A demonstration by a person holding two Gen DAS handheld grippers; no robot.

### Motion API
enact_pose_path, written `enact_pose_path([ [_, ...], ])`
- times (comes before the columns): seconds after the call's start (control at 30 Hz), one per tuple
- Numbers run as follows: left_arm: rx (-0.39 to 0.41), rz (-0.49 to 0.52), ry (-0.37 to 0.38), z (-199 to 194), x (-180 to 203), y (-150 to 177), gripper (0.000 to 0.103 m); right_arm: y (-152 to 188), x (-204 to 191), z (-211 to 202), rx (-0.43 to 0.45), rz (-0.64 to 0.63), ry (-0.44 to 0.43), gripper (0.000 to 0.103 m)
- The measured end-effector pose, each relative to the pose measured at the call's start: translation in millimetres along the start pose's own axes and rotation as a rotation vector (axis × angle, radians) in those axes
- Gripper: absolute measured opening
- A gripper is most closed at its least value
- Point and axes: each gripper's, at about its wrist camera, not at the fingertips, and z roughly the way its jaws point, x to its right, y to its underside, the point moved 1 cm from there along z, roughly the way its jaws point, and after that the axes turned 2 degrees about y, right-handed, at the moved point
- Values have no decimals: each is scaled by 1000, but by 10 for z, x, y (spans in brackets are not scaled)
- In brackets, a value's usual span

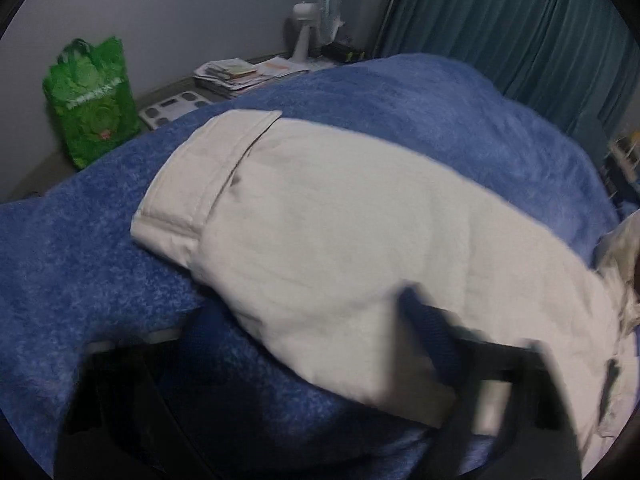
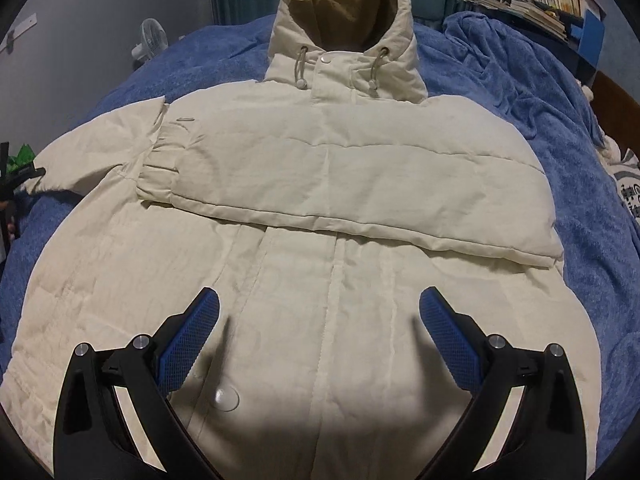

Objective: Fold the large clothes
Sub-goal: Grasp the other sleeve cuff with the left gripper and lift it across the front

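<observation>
Bed [image 2: 520, 92]: covered by a blue fleece blanket.
Jacket [image 2: 320, 184]: cream, hooded, flat on the bed, front up, 1 sleeve [image 2: 360, 188] folded across the chest.
Other sleeve [image 1: 320, 216]: stretched out over the blanket.
Right tongs [image 2: 319, 312]: apart, above the jacket's lower front.
Left tongs [image 1: 304, 344]: blurred; cannot tell.

Left wrist view: close above the sleeve [image 1: 340, 216], facing the wall; green bag [image 1: 94, 100] at 10 o'clock.
Right wrist view: close above the hem, facing the hood [image 2: 344, 12] at 12 o'clock.
Shared: cream jacket [image 2: 320, 240], blue blanket [image 2: 560, 140], fan [image 2: 150, 42].
</observation>
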Motion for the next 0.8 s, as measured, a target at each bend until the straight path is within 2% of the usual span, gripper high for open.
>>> enact_pose_path([
  [0.03,5,-5,47,-35,4,-22,19,1,-7,-6,2,-4,0,97],
  [0.1,39,34,53,-178,68,-57,7,4,-12,-26,4,-8,-1,97],
  [0.2,99,119,44,-451,299,-62,5,4,3,-95,14,-3,-13,97],
  [0.33,160,246,67,-922,728,-32,5,1,28,-245,43,2,-20,97],
  [0.53,234,386,204,-1734,1586,178,5,8,161,-527,103,3,11,97],
  [0.63,252,473,293,-2116,2190,426,5,1,353,-623,120,53,22,97],
  [0.8,264,585,426,-2477,3052,763,5,0,681,-750,144,132,41,96],
])
